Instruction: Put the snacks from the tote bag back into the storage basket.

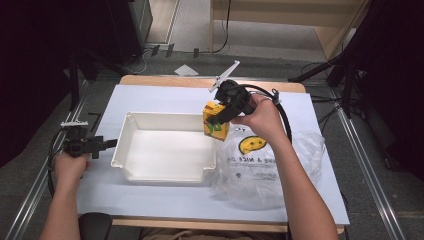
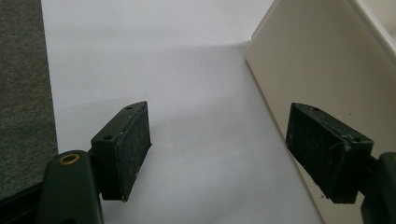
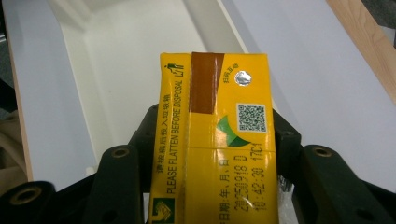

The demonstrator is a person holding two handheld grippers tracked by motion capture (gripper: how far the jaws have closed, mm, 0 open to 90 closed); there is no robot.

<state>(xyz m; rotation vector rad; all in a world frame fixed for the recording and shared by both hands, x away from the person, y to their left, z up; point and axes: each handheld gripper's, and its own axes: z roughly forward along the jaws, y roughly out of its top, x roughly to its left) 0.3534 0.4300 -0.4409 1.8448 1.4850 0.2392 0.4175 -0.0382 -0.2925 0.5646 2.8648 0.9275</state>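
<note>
Black jaws of the right gripper (image 3: 212, 154) clamp a yellow cardboard drink carton (image 3: 217, 140) by its flat sides — light, stiff yet crushable — above the white plastic tray's (image 1: 165, 172) corner; left gripper (image 2: 224, 154) idle, jaws apart.

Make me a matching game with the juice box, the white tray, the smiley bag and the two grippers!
Things:
1. yellow carton
2. white tray
3. plastic bag
4. left gripper

States:
A. lies crumpled right of the tray, with a smiley face
B. jaws open, nothing between them
C. clamped in the right gripper above the tray's right rim
D. sits mid-table, nothing inside

Pairs: 1-C, 2-D, 3-A, 4-B
</note>
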